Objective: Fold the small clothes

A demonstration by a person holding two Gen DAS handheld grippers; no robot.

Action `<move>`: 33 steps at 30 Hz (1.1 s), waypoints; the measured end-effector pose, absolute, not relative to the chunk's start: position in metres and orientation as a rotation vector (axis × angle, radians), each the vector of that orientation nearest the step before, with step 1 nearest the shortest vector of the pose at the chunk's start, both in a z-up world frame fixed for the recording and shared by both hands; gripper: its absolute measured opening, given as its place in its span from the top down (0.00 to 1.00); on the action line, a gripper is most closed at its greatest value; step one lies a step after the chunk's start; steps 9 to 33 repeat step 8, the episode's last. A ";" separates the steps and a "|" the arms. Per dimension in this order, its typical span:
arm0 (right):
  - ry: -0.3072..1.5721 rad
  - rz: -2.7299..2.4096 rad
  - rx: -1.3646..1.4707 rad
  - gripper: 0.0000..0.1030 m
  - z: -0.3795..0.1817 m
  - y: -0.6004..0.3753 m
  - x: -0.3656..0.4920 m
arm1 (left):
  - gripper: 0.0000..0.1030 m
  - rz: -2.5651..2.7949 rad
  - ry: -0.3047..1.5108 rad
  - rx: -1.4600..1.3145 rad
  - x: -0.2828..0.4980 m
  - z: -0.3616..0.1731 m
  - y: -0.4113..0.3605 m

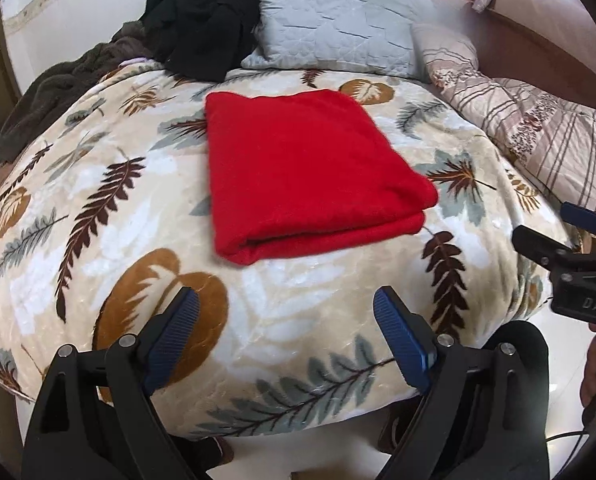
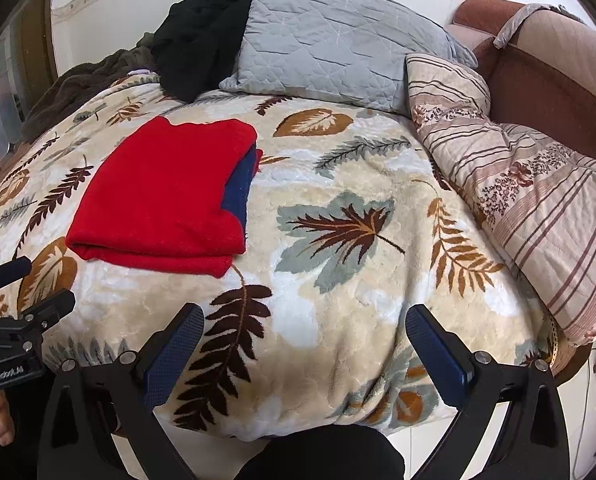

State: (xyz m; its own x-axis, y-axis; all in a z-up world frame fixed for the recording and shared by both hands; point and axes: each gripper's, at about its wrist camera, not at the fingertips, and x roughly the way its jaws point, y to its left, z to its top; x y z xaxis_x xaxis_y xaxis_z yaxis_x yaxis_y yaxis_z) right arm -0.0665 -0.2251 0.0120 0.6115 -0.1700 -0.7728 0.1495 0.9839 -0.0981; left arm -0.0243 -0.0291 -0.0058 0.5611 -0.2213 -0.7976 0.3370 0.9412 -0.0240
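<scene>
The soft red knitted garment [image 1: 314, 176], folded into a neat rectangle with a strip of blue showing along one side, lies flat on the plush leaf-patterned blanket [image 1: 298, 304], clear of the grey quilted pillow [image 1: 338, 20]; the fold looks finished; the left gripper [image 1: 285, 312] and right gripper [image 2: 304, 330] hover near the blanket's front edge, jaws spread and empty, apparently released so nothing disturbs it.
</scene>
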 end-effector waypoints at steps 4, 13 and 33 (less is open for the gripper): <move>0.897 -0.187 -0.015 0.01 0.011 -0.228 -0.066 | 0.13 -0.344 0.923 0.138 -0.025 -0.005 -0.035; 0.903 -0.193 -0.010 0.01 0.010 -0.232 -0.066 | 0.13 -0.342 0.934 0.150 -0.024 -0.007 -0.038; 0.903 -0.193 -0.010 0.01 0.010 -0.232 -0.066 | 0.13 -0.342 0.934 0.150 -0.024 -0.007 -0.038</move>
